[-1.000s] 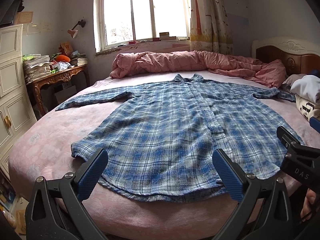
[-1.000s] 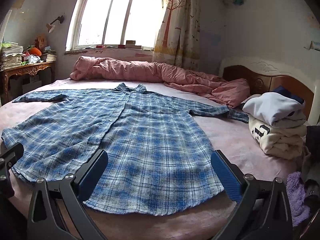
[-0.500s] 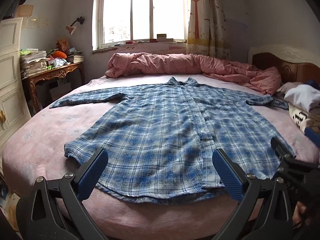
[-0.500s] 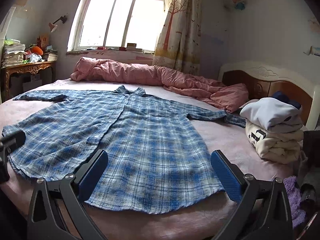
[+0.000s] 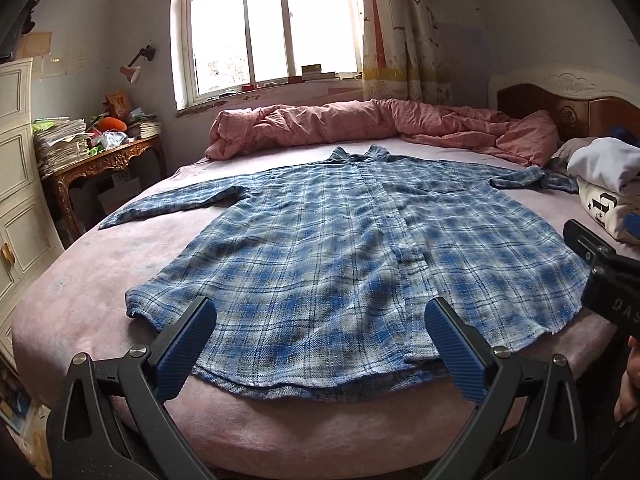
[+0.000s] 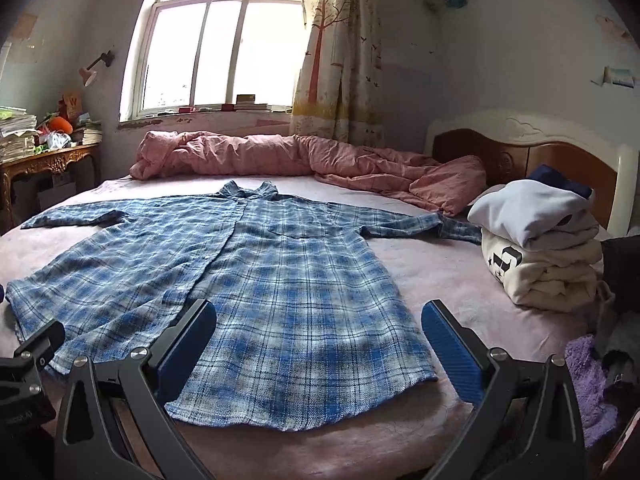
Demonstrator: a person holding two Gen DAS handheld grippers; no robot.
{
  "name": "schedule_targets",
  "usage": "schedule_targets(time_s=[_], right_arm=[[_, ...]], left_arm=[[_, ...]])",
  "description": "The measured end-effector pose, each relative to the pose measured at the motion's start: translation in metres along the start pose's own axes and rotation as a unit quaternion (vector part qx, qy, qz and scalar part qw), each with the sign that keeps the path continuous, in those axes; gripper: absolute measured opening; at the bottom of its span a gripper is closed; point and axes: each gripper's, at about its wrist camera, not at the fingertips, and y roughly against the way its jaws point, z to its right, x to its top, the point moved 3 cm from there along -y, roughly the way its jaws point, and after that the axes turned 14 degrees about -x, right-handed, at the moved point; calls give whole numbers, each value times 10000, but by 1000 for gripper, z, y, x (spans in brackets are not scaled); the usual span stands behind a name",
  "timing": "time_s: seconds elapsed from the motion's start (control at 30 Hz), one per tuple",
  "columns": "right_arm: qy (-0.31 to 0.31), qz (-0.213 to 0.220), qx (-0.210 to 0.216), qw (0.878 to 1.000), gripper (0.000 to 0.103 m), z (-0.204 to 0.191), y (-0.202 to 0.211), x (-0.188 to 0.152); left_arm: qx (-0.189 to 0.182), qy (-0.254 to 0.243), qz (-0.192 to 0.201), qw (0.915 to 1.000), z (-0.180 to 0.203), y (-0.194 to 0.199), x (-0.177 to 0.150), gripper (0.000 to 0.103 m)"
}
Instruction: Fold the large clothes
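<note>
Daylight from blown-out window (image 5: 276, 36); room dim, soft shadows, sharp focus, fisheye-bent dark corners.

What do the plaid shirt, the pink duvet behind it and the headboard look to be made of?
Plaid shirt: soft woven fabric, perhaps flannel or brushed cotton; the weave shows at the hem and it lies limp and matte.
Pink duvet: thin crinkled cloth over padding, judging by the fine wrinkles and puffy bulk.
Headboard: glossy brown wood panels in a cream painted frame with carved relief.
</note>
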Motion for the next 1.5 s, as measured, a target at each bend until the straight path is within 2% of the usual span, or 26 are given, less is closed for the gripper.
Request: schedule_targets(time_s=[0.2,0.53,0.67,0.8,0.93,1.03,1.1,1.27,1.37,1.5], right_arm=[[68,-60,-67,9999,103,-4,-4,-2],[33,-109,19,9999,103,-8,-5,-4],[25,-196,89,9998,103,-9,-8,-6],[-203,-328,322,9987,103,-5,-8,-8],[-564,-347,1081,9919,101,-2,6,-29],[-507,-284,1219,9908,89,-8,9,-49],[-561,-333,1332,9889,88,-10,8,-59],[-967,-808,2016,9713,79,-16,0,-85],[-897,-978,1768,9752,74,-21,-6,-98],[-919,-1179,1816,9719,74,-26,-10,-106]], left_arm=[[-38,59,89,9999,-2,5,2,103],[14,18,-27,10000,-5,-3,-1,103],[-40,178,-10,9998,-11,-4,-1,103],[-331,358,-48,9988,-15,-1,-9,103],[-538,471,17,9974,-18,2,-39,103],[-729,502,18,9961,-21,-2,-51,103],[-740,588,2,9955,-26,-5,-54,102],[-1009,987,-149,9899,-37,-18,-60,99],[-1197,1140,-268,9859,-36,-26,-65,97],[-917,847,-297,9917,-27,-27,-68,97]])
